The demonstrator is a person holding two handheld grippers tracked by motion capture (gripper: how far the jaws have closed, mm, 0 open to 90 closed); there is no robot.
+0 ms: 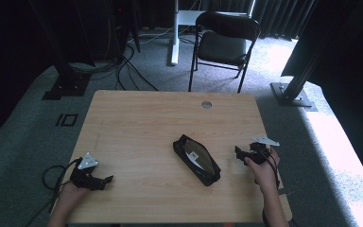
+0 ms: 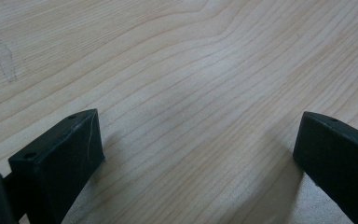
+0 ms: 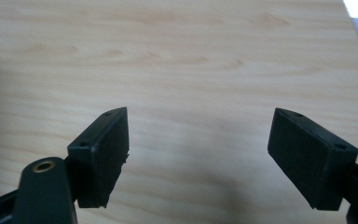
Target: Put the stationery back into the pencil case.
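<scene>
A pale wooden table [image 1: 137, 123] stands on grey carpet in a dim room hung with dark curtains, a black folding chair [image 1: 223, 42] behind its far edge at about 12 o'clock. Slightly right of the table's middle lies a black pouch [image 1: 196, 160], set diagonally, its top unzipped so that a pale card or label shows inside. The right gripper [image 1: 240, 154] rests at the pouch's 3 o'clock, near it but apart, pointing toward it; its own view shows both jaws spread wide over bare wood with nothing between them. The left gripper [image 1: 105, 180] sits low near the table's front-left corner, at roughly 8 o'clock from the pouch and well apart from it, its jaws likewise spread wide and empty. Judging by this, the work on the pouch has hardly begun or stands at a pause: neither gripper touches it, and whatever is to be done with the opened pouch and its contents is still ahead.
</scene>
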